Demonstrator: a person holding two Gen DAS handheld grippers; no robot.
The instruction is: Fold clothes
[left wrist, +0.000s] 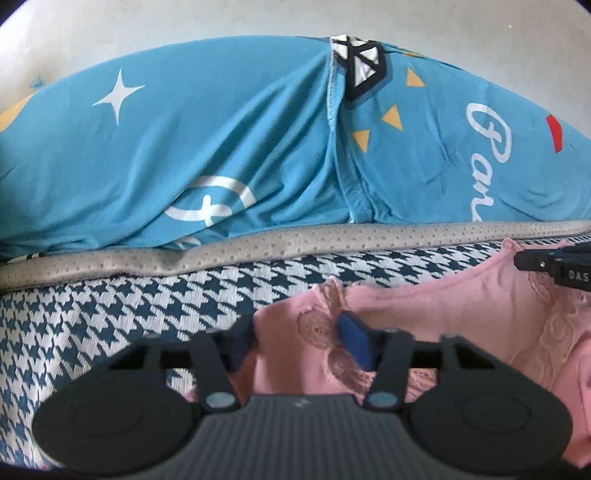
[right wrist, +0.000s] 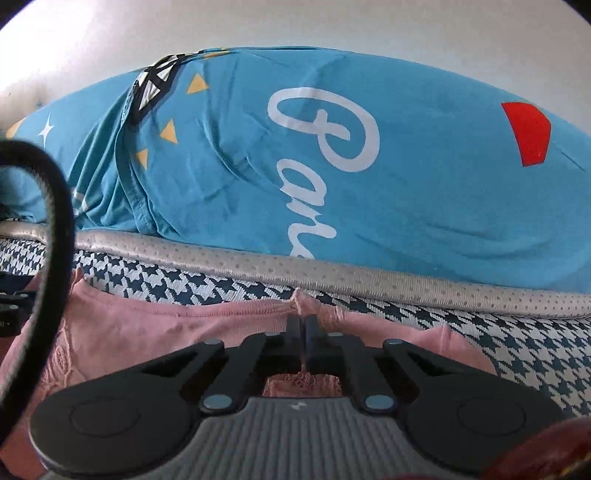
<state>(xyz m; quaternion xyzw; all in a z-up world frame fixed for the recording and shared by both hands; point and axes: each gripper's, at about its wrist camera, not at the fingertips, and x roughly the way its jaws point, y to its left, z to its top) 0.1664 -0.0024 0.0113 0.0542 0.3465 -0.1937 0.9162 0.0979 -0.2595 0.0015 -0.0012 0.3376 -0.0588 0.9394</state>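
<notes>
Pinching pink lace top [right wrist: 192, 317] edge: right tongs [right wrist: 304, 332] clamped; left tongs [left wrist: 299, 339] apart, straddling it below blue pillow [left wrist: 221, 147]; thin hem may be slipping.

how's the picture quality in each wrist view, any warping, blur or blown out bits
Left wrist view: strong fisheye bend in the grey piped edge, dark corners, pale washed-out wall; blue pad on the left gripper slightly soft. Right wrist view: same bowing, brighter wall glare top left, a blurred black cable close to the lens.
</notes>
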